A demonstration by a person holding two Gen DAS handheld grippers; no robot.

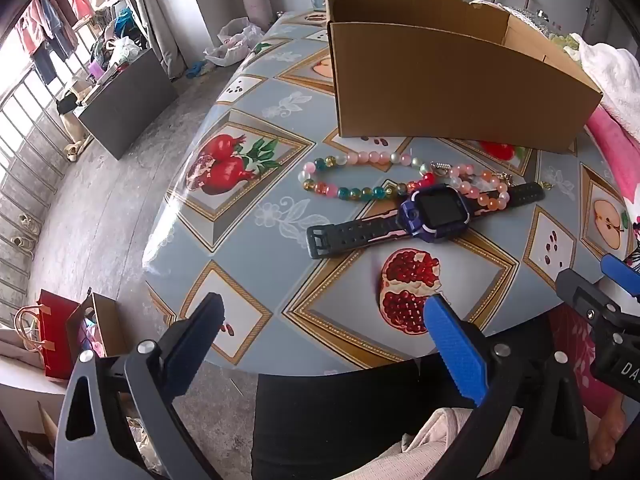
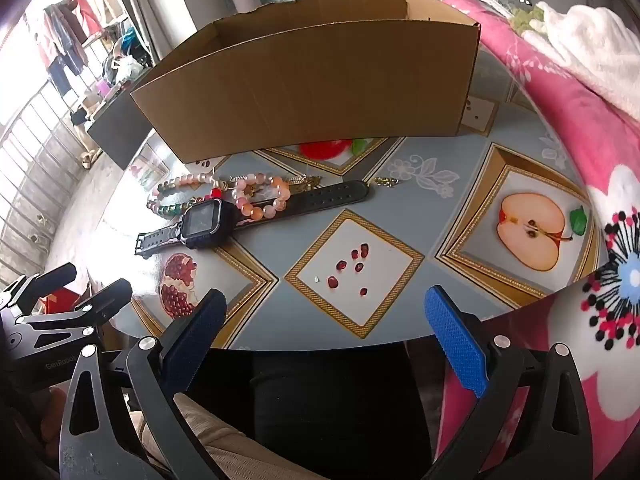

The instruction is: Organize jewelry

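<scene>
Cardboard box (image 1: 452, 92) stands open-topped at the far side of the tabletop (image 1: 256, 184); its interior floor is hidden by the near wall in both views, so contents cannot be told. No print visible on the box walls.

Jewelry lies on the tabletop just in front of the box: multicoloured bead necklace (image 1: 352, 178) in a loose loop, pink-orange bead bracelet (image 1: 486, 192) lying partly on the strap of a purple-cased watch (image 1: 434, 212), small gold-coloured piece (image 2: 386, 181) just beyond the strap end.

Left gripper (image 1: 324, 332): jaws spread wide, holding nothing, hovering at the near tabletop edge. Right gripper (image 2: 326, 328): likewise spread wide and empty.

Writing: "GenRobot" partly legible on the left gripper body in the right wrist view; "DA" fragment on the right gripper body in the left wrist view.

Pink floral blanket (image 2: 580, 128) covers the right side.
</scene>
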